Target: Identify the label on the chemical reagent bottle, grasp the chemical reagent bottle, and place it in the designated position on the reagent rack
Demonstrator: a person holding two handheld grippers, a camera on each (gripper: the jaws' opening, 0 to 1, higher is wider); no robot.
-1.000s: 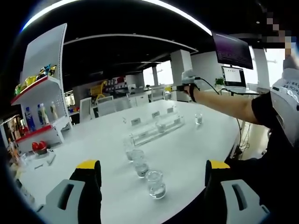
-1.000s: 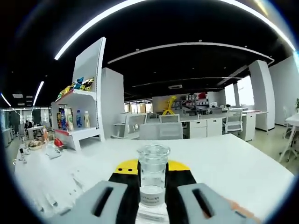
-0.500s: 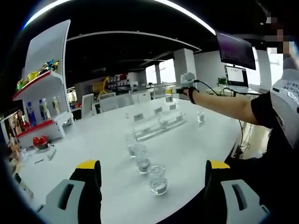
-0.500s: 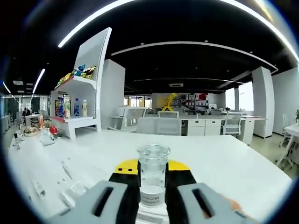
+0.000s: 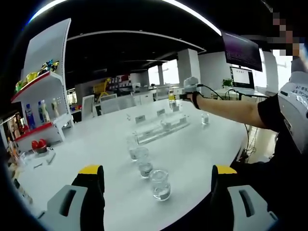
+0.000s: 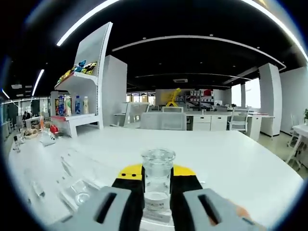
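The right gripper (image 6: 158,192) is pinching one chemical reagent bottle (image 6: 158,182) between its yellow-tipped jaws, the bottle upright with its label facing the camera and its open mouth uppermost; in the left gripper view this same gripper (image 5: 174,94) is held out on the person's outstretched arm (image 5: 231,108), carrying the bottle in the air just above the far end of the reagent rack (image 5: 161,129). I judge the grasp done and the carry nearly done; lowering the bottle into its slot and letting go are left, and the label print is too small to read. The left gripper (image 5: 158,175) hangs spread and empty, well short of the rack; just ahead of it three more bottles (image 5: 159,184) stand in a row on the white table (image 5: 96,149), one bottle (image 5: 205,118) stands apart right of the rack, and a clear vessel appears seated in the rack, though I cannot count those surely.
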